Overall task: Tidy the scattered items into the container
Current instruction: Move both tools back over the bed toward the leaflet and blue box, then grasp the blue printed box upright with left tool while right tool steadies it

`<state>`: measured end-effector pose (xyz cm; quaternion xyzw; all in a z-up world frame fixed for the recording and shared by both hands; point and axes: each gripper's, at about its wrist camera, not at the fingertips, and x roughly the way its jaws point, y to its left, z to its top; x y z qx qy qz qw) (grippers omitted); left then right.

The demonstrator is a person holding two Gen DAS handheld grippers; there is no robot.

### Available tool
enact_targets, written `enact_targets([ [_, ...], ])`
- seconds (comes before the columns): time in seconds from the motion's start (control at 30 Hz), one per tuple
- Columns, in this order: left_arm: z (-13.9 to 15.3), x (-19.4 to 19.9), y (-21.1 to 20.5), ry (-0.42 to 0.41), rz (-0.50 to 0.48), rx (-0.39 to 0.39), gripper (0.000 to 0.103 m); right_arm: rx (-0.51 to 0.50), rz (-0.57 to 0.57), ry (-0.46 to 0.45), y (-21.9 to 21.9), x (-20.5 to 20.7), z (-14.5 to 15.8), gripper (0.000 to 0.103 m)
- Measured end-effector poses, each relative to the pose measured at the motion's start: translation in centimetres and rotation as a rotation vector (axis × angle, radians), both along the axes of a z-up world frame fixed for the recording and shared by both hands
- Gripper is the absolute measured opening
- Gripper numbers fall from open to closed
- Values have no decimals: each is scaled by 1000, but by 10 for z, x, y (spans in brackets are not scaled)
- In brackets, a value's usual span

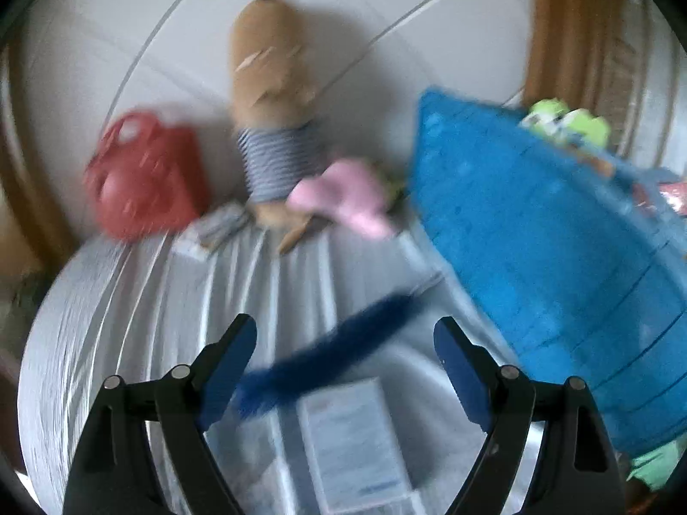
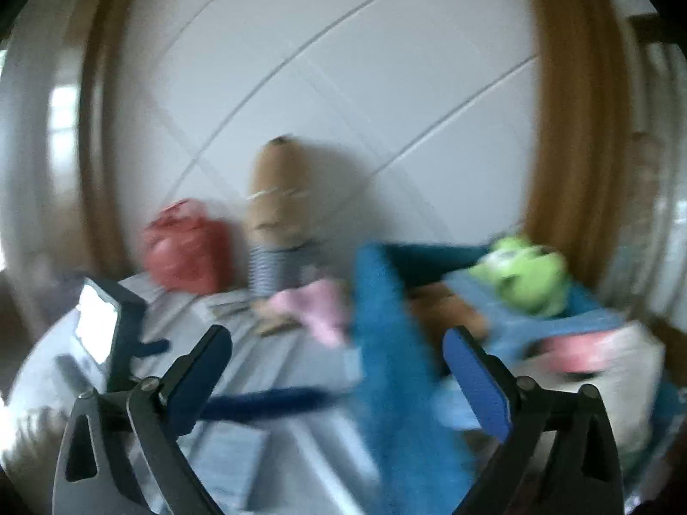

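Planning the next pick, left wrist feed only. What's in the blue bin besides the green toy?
Observer: The right wrist view looks into the blue bin. A brown plush thing lies inside, beside the green toy.
Operator: Right gripper carrying anything?
Observer: No. The right gripper is open, with nothing pinched between its pads.
Operator: Anything else in there?
Observer: A pink and white item seems to sit at the bin's right end. It is too blurred to identify.
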<state>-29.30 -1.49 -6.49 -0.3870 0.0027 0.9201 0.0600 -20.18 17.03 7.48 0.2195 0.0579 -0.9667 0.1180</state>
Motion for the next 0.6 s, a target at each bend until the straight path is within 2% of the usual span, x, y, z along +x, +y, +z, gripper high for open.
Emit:
enact_targets([
  [0.1,-40,8,-23,-77,50,-3,85,4,39,-91,-37,-22,-39,99],
  [0.23,-90,20,-40,-169,115,-1,85,32,93,-255,-60,-53,-104,99],
  [0.27,-105,23,-43,-193,138,-12,85,51,111,-300,-64,-62,-123,93],
  [0.3,-116,27,-44,-210,155,-19,84,72,130,-346,-68,-70,-143,72],
  [0.33,-126,30,-46,-225,171,-18,74,79,155,-396,-70,-77,-161,65],
  [0.43,-153,33,-48,-272,230,-7,53,133,218,-538,-73,-92,-222,59],
  [0.5,-169,34,-48,-292,261,-8,46,159,230,-590,-68,-94,-250,52],
  [0.6,-182,32,-48,-303,306,-36,44,201,235,-662,-55,-99,-286,49],
])
